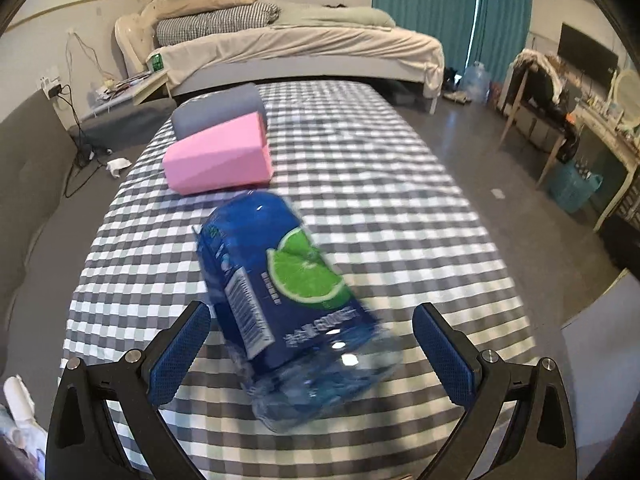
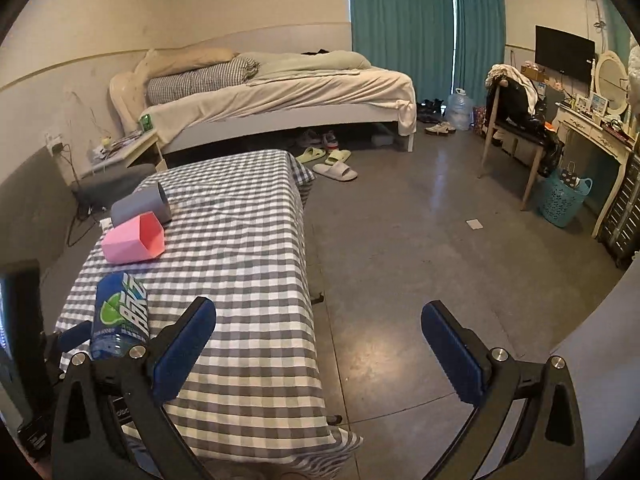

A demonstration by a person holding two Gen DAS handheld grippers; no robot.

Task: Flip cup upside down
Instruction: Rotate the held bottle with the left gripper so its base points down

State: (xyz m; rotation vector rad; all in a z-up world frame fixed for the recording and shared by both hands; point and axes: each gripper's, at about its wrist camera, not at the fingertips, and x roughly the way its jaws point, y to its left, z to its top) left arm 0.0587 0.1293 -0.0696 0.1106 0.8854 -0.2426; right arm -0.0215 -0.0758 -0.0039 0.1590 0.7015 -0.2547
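Left gripper (image 1: 312, 354) spread wide, blue pads either side of a blue plastic drink bottle with lime-slice label (image 1: 288, 300); neither pad clearly touching it, bottle blurred so contact uncertain. Bottle sits between the fingers, leaning, in the right wrist view standing roughly upright (image 2: 119, 316) at the near end of the grey-and-white checked tablecloth (image 1: 380, 184).

Right gripper (image 2: 318, 340) also wide, holding nothing, hanging past the table's right edge over the bare floor, well apart from everything.

Task thing, judged: the pink faceted plastic cup (image 1: 218, 160), lying on its side just beyond the bottle, straight ahead and slightly left of the left gripper. Long axis runs across the table, left to right. Mouth points right, toward the right gripper's side; open pink-red interior shows in the right wrist view (image 2: 134, 242). Closed base points left.

Grey round plastic cup (image 1: 220, 108) lies behind it, touching or just beside, same axis, mouth also right.

Left gripper nearer the pink cup, but bottle stands in between. Right gripper faces the mouth end, farther off.
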